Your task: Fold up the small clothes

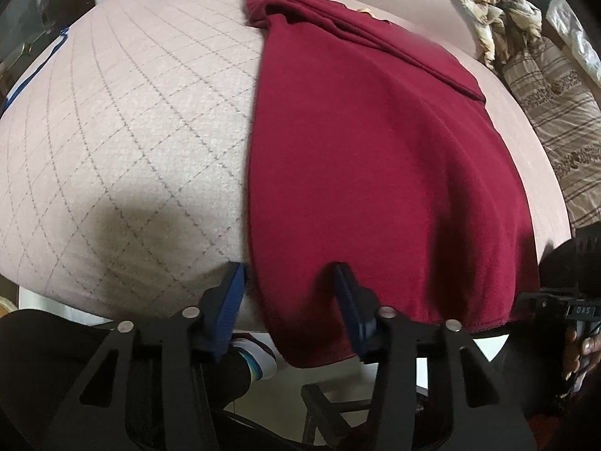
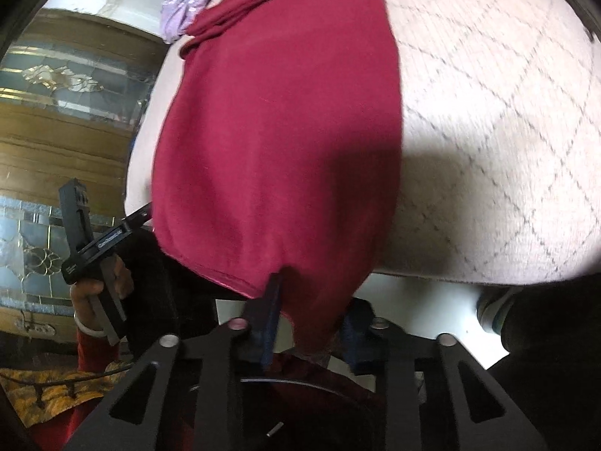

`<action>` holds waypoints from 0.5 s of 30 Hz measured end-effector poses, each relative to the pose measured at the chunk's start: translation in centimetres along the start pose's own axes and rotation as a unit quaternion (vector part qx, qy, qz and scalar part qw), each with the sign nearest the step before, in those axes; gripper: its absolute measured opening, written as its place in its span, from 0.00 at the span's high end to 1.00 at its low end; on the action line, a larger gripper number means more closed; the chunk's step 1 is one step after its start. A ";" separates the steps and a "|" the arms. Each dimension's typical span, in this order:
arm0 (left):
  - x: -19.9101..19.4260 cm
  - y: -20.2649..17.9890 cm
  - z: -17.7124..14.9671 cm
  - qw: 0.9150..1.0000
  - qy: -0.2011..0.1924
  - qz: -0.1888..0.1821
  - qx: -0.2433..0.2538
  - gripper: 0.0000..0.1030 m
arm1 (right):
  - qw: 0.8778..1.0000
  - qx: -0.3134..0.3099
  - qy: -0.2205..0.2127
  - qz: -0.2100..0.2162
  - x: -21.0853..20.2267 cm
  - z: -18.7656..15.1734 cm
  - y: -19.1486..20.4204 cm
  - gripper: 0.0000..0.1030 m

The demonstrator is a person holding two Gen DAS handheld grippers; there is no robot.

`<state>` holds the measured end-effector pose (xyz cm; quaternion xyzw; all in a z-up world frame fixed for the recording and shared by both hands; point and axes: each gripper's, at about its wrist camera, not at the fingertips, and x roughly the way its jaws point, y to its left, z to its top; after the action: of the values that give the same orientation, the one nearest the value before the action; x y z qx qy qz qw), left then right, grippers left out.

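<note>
Maroon knit garment [image 1: 375, 158], soft and matte, lies lengthwise on a pale quilted surface [image 1: 124, 131] with diamond stitching, its near hem hanging over the edge. Left gripper [image 1: 289, 293]: blue-padded jaws apart, straddling the hem's corner, seemingly not pressing. Right gripper [image 2: 311, 323]: jaws clenched on the drooping hem. Crumpled lilac cloth [image 2: 188, 3] beyond.

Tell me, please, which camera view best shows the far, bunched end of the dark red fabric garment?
The left wrist view: the dark red fabric garment runs its full length there, with folded layers at the far end. The right wrist view crops that end at the frame top, showing mainly the near hem hanging off the quilted pad.
</note>
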<state>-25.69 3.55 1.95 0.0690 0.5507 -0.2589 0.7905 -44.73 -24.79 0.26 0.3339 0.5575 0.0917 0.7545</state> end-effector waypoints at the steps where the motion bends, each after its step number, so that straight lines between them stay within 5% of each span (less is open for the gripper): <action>1: 0.0 0.0 0.0 1.000 0.000 0.001 0.002 0.55 | 1.000 -0.004 -0.001 0.000 0.0 0.0 0.1 0.82; 3: 0.1 -0.1 0.1 1.000 -0.002 0.002 0.005 0.56 | 1.000 -0.008 -0.001 0.001 0.1 0.1 0.2 0.83; 7: -0.3 -0.2 0.1 1.000 0.002 -0.022 0.010 0.95 | 1.000 -0.019 -0.006 0.003 0.0 0.3 0.5 0.90; 11: -0.7 -0.9 0.5 1.000 -0.001 -0.017 0.025 0.96 | 0.999 -0.048 -0.025 0.006 -1.4 0.3 1.7 0.92; 15: -2.6 -0.6 1.4 0.998 -0.028 -0.050 0.005 0.96 | 0.997 -0.052 -0.047 0.025 -2.8 0.5 2.2 0.92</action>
<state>-25.49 3.34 4.99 0.0381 0.5301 -0.3021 0.7914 -44.82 -24.73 3.86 0.3120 0.5071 0.1231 0.7939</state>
